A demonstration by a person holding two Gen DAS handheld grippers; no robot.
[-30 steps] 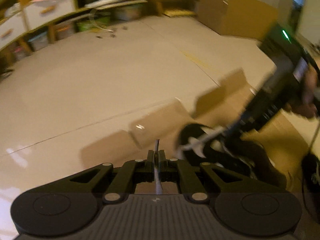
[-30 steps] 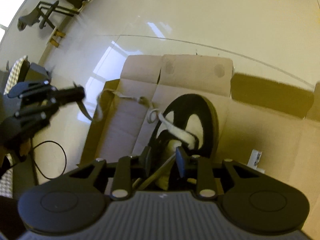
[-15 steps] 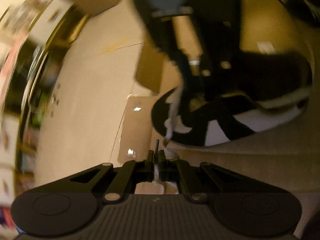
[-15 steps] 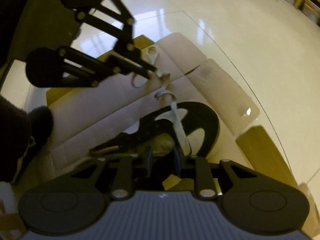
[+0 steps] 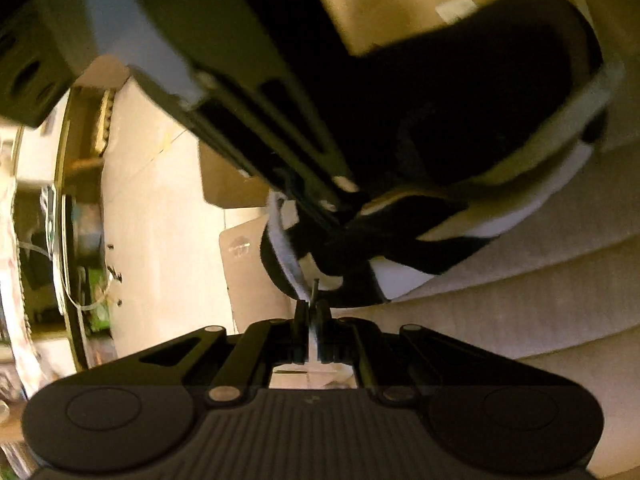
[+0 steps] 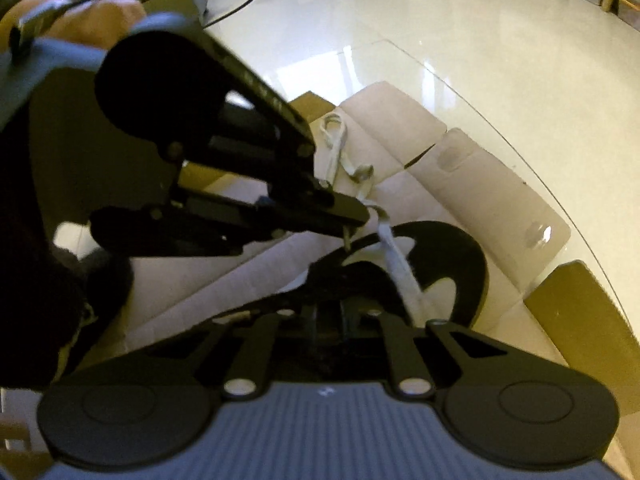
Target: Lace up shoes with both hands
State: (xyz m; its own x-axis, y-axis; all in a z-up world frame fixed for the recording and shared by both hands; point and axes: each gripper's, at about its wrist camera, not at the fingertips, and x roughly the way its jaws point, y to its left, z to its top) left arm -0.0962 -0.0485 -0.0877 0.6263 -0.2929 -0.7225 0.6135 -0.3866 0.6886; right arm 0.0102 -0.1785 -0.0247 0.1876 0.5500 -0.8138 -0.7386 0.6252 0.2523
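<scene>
Left tool (image 6: 354,216) clenched on lace (image 6: 402,272) near shoe (image 6: 452,256); lace best kept taut. Right tool (image 6: 328,322) closing; grasp cannot be told.

The floor (image 6: 460,20) was glossy and smooth, with bright reflections. The cardboard (image 6: 472,176) was matt and ribbed. The lace (image 6: 404,276) was flat white woven cloth. The shoe (image 5: 500,128) looked like matt black and white material. The left hand-held gripper (image 5: 311,310) was matt black plastic.
</scene>
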